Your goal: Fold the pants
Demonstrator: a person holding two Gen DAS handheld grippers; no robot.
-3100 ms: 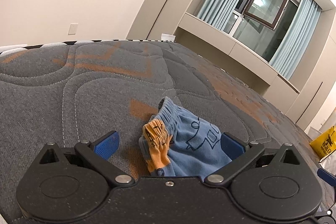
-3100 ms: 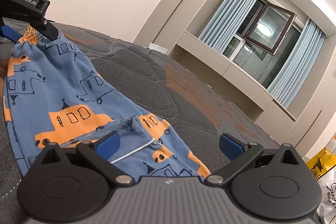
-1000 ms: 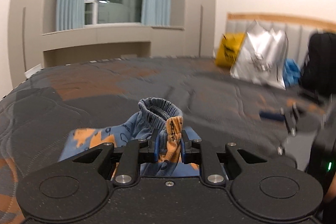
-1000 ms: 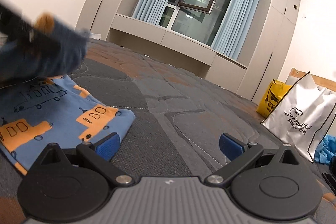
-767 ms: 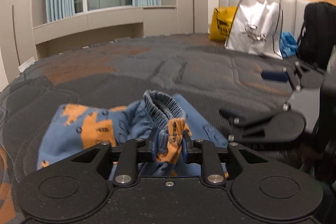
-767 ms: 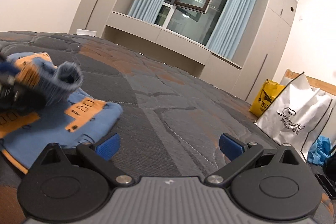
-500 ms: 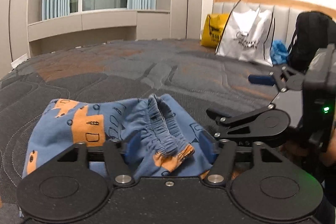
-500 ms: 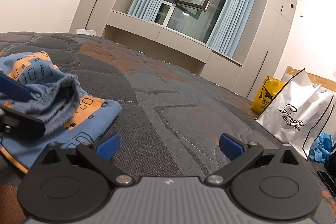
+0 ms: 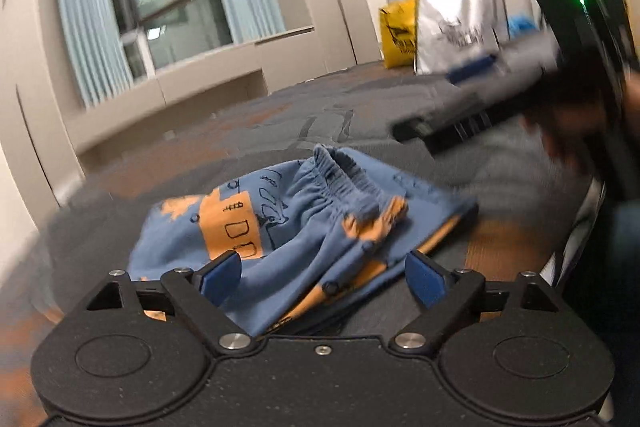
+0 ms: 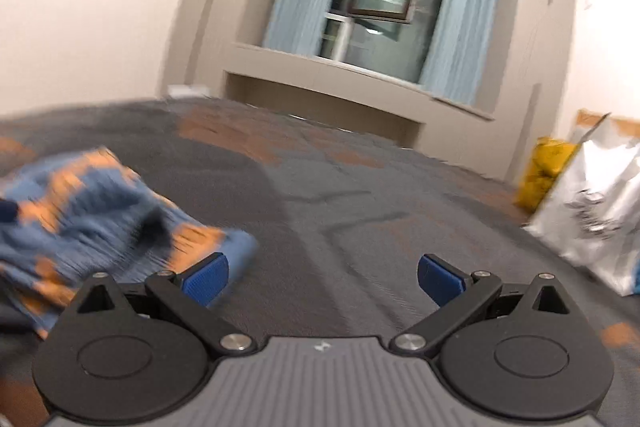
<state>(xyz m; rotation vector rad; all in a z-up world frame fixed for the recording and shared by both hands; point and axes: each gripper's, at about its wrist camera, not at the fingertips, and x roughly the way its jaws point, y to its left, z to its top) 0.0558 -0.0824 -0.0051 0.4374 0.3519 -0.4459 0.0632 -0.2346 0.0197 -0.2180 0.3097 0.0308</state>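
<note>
The blue cotton pants with orange vehicle prints (image 9: 288, 227) lie bunched on the grey quilted mattress (image 10: 360, 219). The left gripper (image 9: 322, 277) is opening, its blue pads astride the cloth without pressing it. The right gripper (image 10: 322, 277) stands wide apart and empty, just right of the pants.

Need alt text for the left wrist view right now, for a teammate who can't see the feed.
The left gripper is opening its jaws over a rumpled pair of blue pants with orange print, which lies on the grey quilted mattress with cloth between the blue pads but not pinched. The right gripper is a dark blur at upper right, before a silver bag and a yellow bag.
</note>
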